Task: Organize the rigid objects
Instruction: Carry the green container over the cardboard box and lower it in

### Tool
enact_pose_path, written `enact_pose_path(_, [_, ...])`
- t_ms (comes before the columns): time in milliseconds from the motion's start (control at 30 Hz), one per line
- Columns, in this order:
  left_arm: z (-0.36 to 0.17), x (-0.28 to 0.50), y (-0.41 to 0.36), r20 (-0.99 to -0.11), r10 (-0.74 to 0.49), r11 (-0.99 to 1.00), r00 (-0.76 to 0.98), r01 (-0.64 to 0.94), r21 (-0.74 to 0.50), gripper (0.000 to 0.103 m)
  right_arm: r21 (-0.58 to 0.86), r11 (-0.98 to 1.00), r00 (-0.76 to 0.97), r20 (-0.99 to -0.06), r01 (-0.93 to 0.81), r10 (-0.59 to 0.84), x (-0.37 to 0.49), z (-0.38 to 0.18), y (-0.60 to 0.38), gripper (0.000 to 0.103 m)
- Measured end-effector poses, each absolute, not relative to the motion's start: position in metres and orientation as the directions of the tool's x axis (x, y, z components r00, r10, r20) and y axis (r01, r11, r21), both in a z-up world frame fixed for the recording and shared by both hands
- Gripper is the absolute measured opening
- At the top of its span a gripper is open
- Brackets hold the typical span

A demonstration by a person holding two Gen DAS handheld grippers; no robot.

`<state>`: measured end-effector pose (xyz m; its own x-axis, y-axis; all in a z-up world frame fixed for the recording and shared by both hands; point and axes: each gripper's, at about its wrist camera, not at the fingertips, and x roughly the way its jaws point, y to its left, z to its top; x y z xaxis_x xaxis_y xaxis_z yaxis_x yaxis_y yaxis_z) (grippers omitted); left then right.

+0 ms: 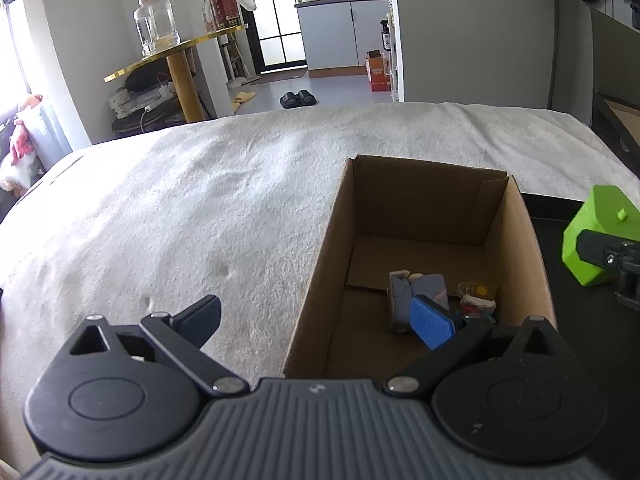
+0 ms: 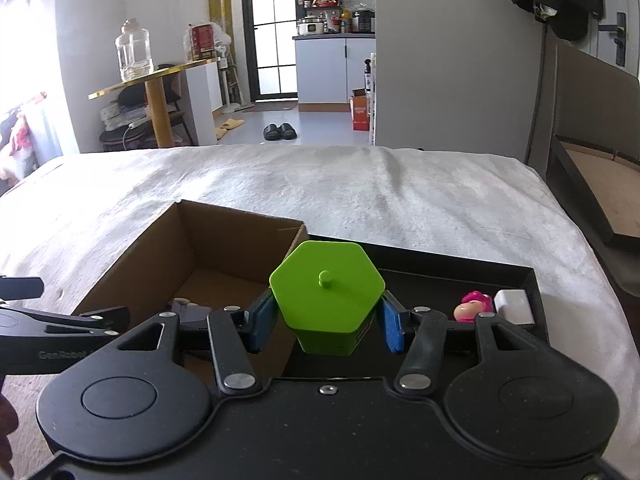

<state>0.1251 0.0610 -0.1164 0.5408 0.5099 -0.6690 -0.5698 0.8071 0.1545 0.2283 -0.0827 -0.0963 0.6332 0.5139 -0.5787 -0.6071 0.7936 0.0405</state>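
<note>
My right gripper is shut on a green hexagonal container with a small knob on its lid, held over the edge between the cardboard box and the black tray. The container also shows at the right edge of the left wrist view. My left gripper is open and empty, straddling the left wall of the cardboard box. Inside the box lie a grey-blue object and a small clear item.
A pink figurine and a white block sit in the black tray. Everything rests on a bed with a white blanket. A dark headboard stands at the right.
</note>
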Motion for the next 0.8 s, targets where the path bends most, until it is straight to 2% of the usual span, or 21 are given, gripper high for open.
enact_pose_path(233, [-0.119,0.122,0.063,-0.658,0.496,0.818,0.566,-0.558,0.137,0.095,0.022,0.761,0.617,-0.570,-0.649,0.543,0.217,-0.095,-0.069,0.052])
enact_pose_path(300, [-0.119,0.119,0.066,-0.653,0.501,0.813,0.569,-0.568,0.129,0.086,0.017,0.750,0.612,-0.566,-0.661,0.552,0.213,-0.095,-0.064,0.052])
enact_pose_path(367, [-0.121,0.118,0.069,-0.661,0.491,0.816,0.568,-0.566,0.120,0.070,0.005,0.745,0.616,-0.559,-0.667,0.555,0.210,-0.095,-0.060,0.052])
enact_pose_path(500, [-0.123,0.116,0.075,-0.668,0.487,0.813,0.563,-0.571,0.112,0.053,0.000,0.738,0.613,-0.558,-0.675,0.560,0.208,-0.093,-0.052,0.052])
enact_pose_path(567, [-0.125,0.114,0.078,-0.677,0.479,0.812,0.559,-0.575,0.099,0.038,-0.011,0.733,0.615,-0.554,-0.680,0.561,0.205,-0.092,-0.049,0.052])
enact_pose_path(633, [-0.127,0.114,0.080,-0.682,0.471,0.812,0.560,-0.577,0.087,0.026,-0.019,0.728,0.614,-0.552,-0.685,0.564,0.204,-0.092,-0.044,0.052])
enact_pose_path(800, [-0.129,0.111,0.082,-0.677,0.444,0.829,0.587,-0.555,0.063,0.013,-0.040,0.711,0.611,-0.548,-0.702,0.572,0.202,-0.092,-0.032,0.052])
